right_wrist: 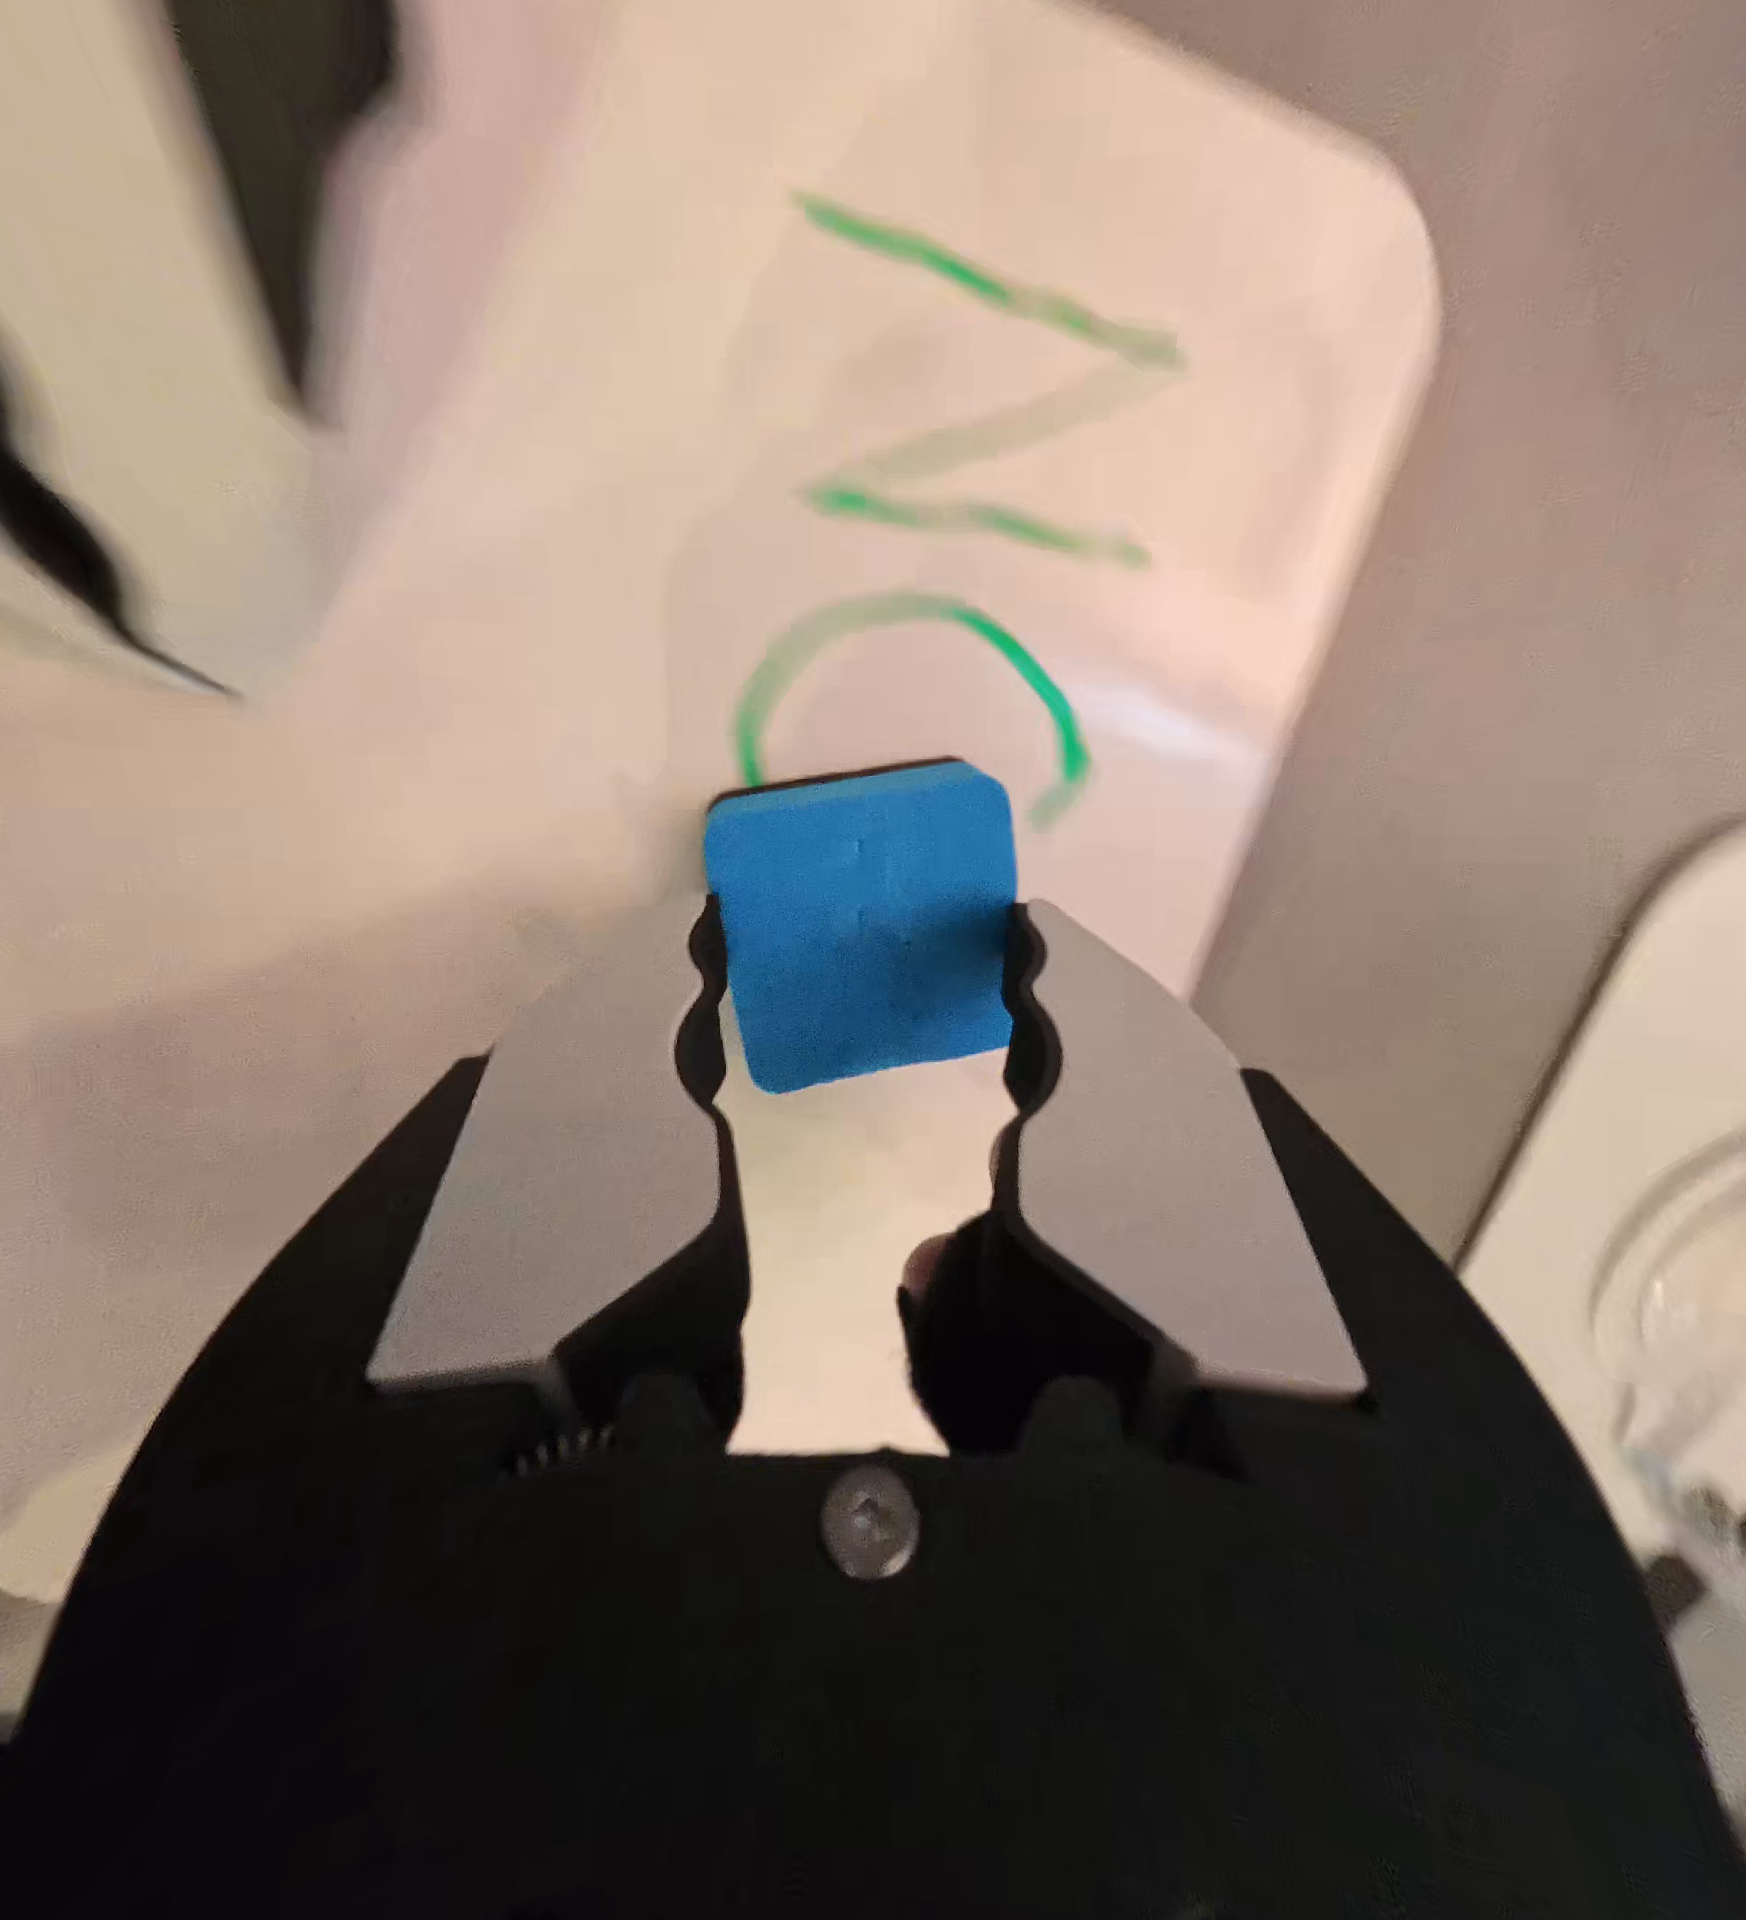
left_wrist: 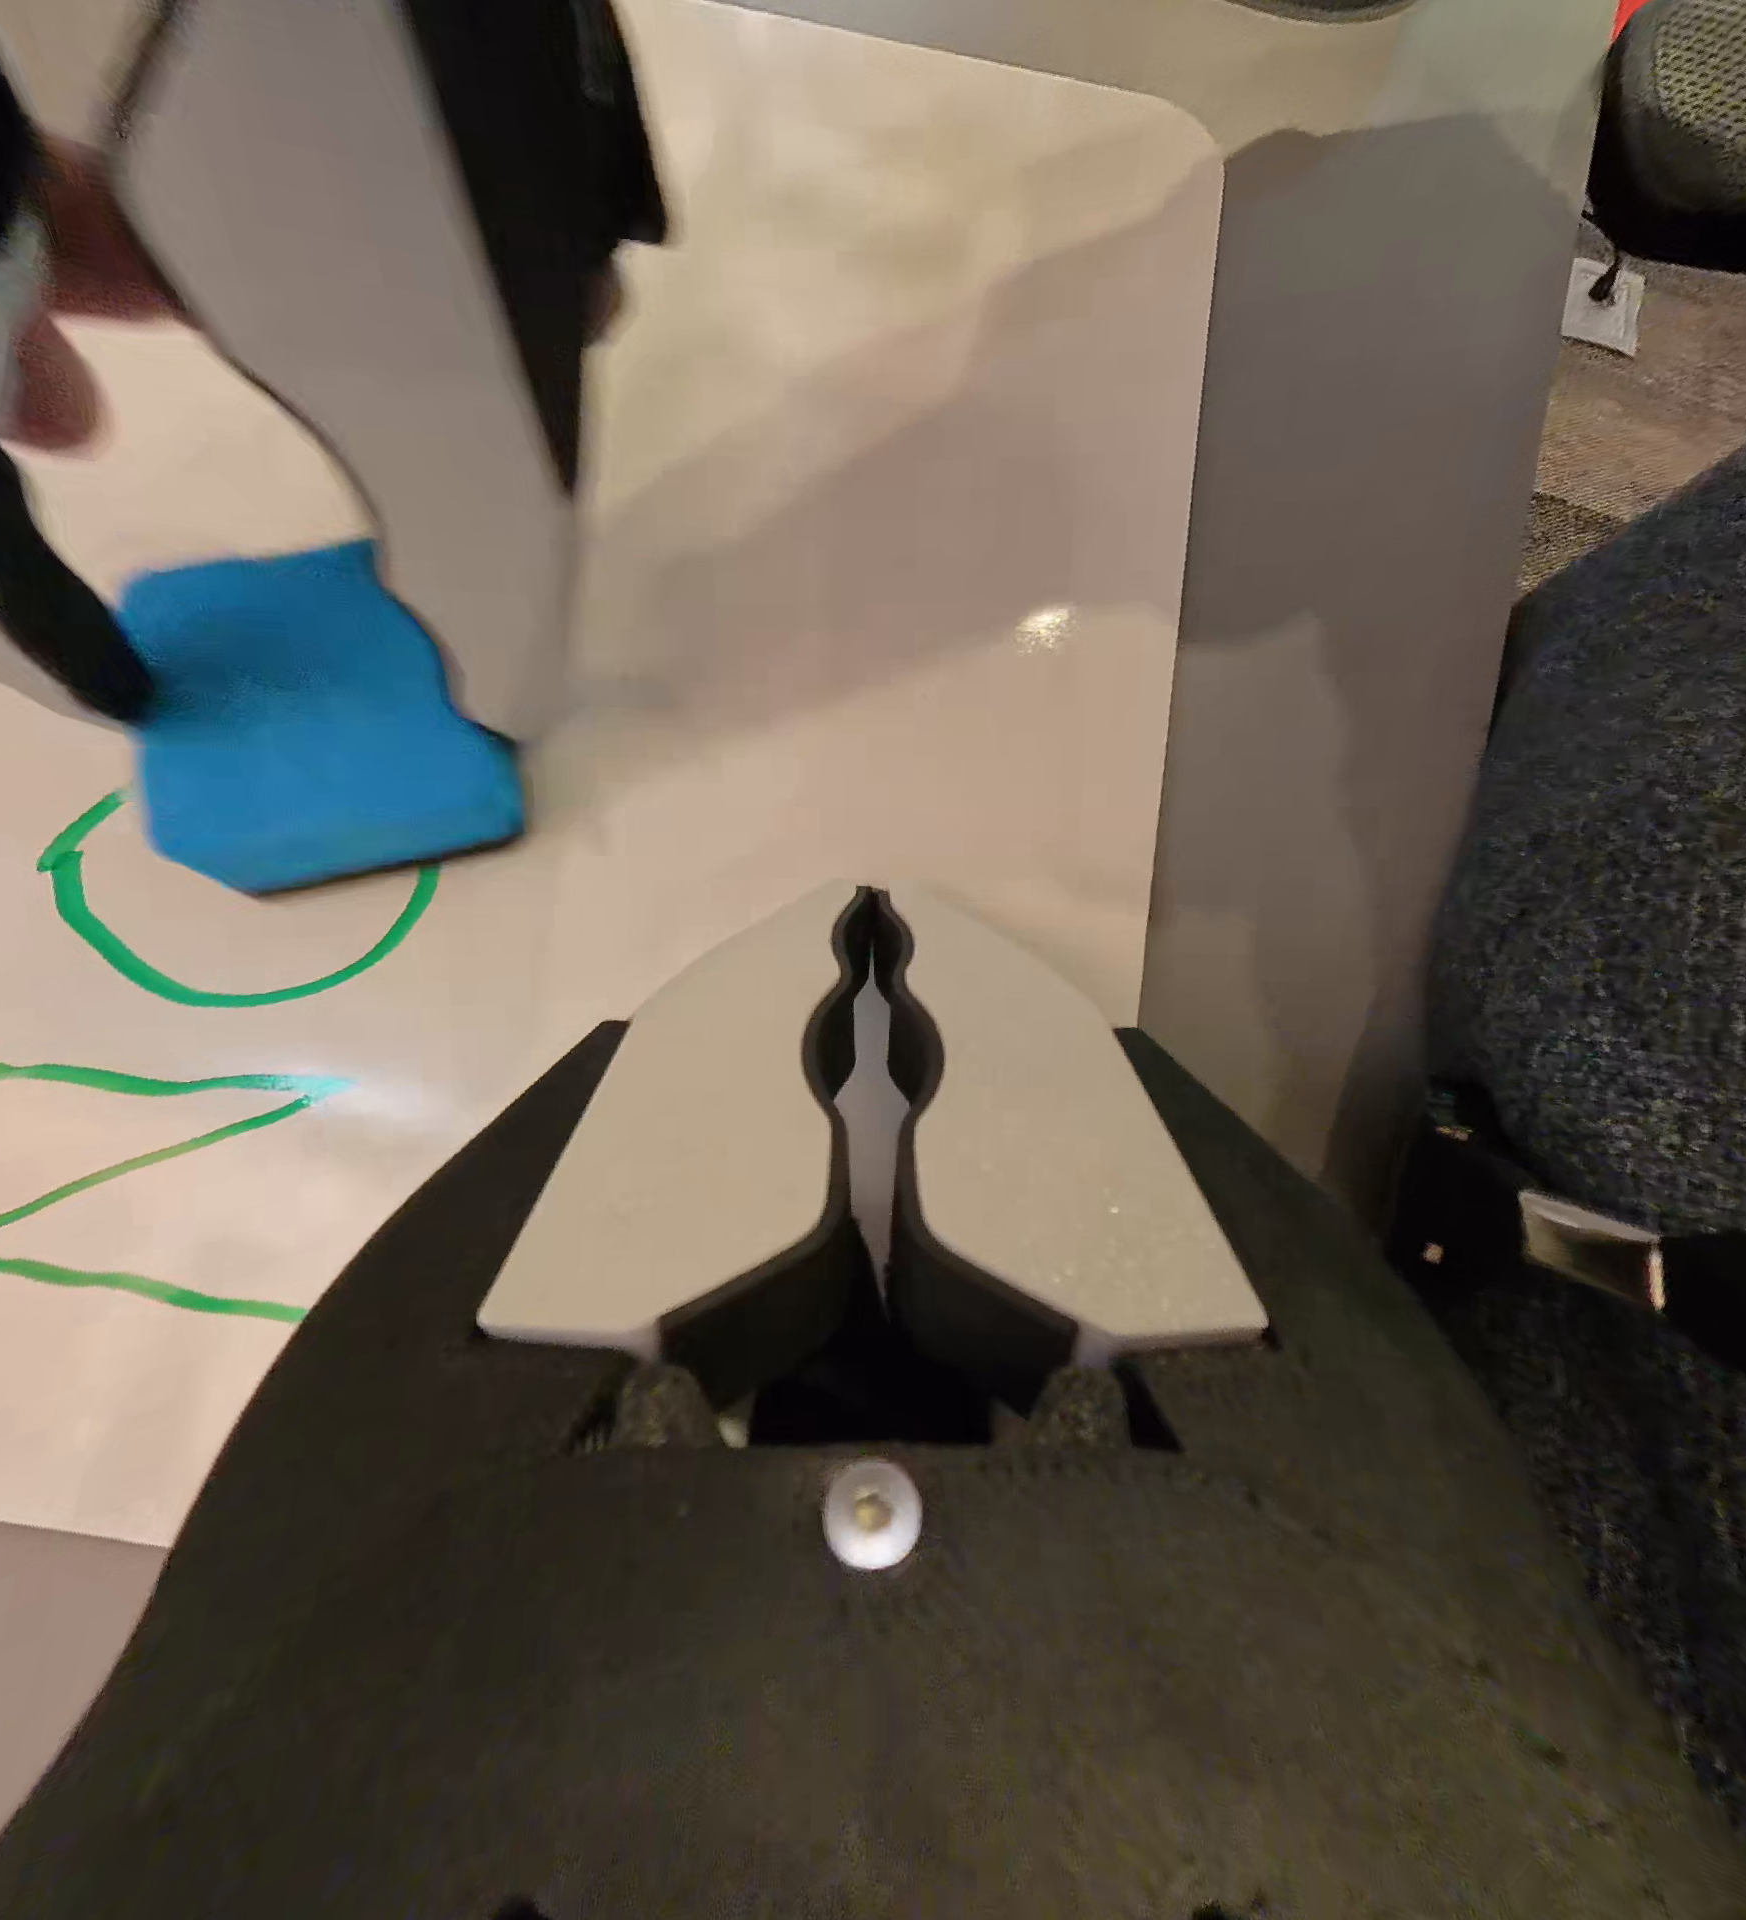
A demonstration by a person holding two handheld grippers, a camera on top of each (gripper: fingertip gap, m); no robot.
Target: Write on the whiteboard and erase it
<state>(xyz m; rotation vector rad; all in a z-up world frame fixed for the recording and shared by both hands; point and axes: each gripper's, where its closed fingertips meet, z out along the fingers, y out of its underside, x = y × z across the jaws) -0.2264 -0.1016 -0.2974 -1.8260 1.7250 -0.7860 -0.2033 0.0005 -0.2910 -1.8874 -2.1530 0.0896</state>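
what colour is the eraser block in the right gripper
Blue eraser, with a thin dark underside; clearest in the right wrist view.

Eraser [right_wrist: 864, 935] in my right jaws: bright blue foam, thin black backing. Whiteboard [right_wrist: 557, 582]: glossy white, green marker strokes [right_wrist: 910, 665], some smeared pale. My fingers [left_wrist: 734, 1122]: grey faces, black pads, black body. Chair [left_wrist: 1658, 831] beside: speckled dark blue-grey fabric.

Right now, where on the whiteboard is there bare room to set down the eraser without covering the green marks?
The whiteboard is bare on its right part, from the blue eraser across to the board's right edge, ahead of the shut left gripper. It is crowded on the left: the green ring and zigzag lie there, with the eraser between the right gripper's fingers.
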